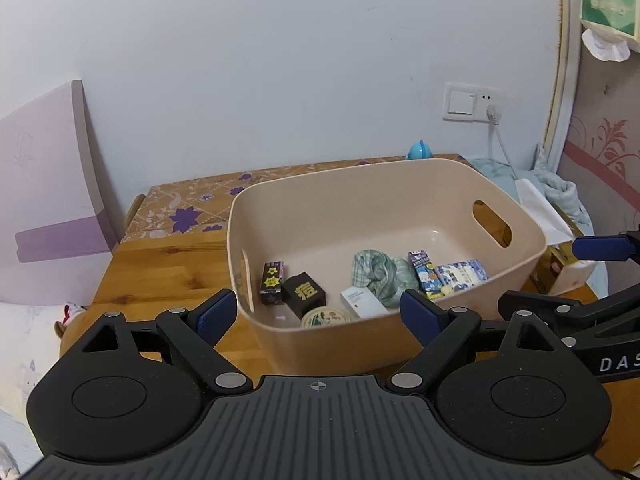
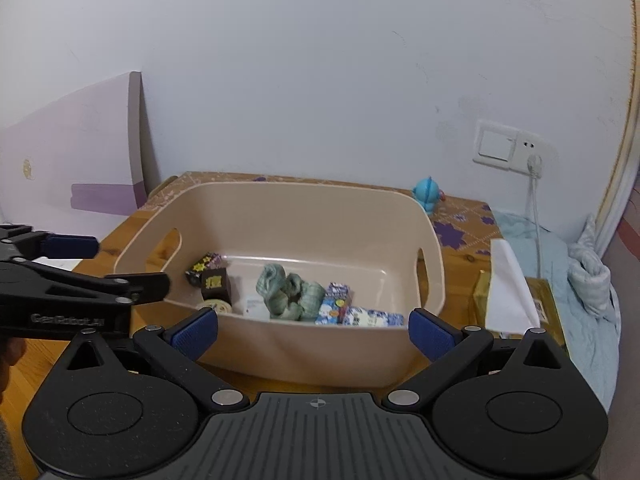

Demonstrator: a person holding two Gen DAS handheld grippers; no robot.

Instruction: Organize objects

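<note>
1 bin [image 1: 400, 184], 1 cloth [image 1: 376, 276], approx 6 boxes [image 1: 272, 282]

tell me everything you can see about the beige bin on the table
The beige bin is a smooth plastic-looking tub with rounded corners and an oval handle cutout at each end. It sits upright on the wooden table, open-topped, holding small boxes, a round tin and a crumpled checked cloth. Neither gripper touches it.

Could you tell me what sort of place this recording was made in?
Most likely a bedroom at home. A wooden bedside table stands against a wall with a light switch and socket, a rumpled blue blanket lies beside it, and a tissue box sits near the beige bin.
</note>
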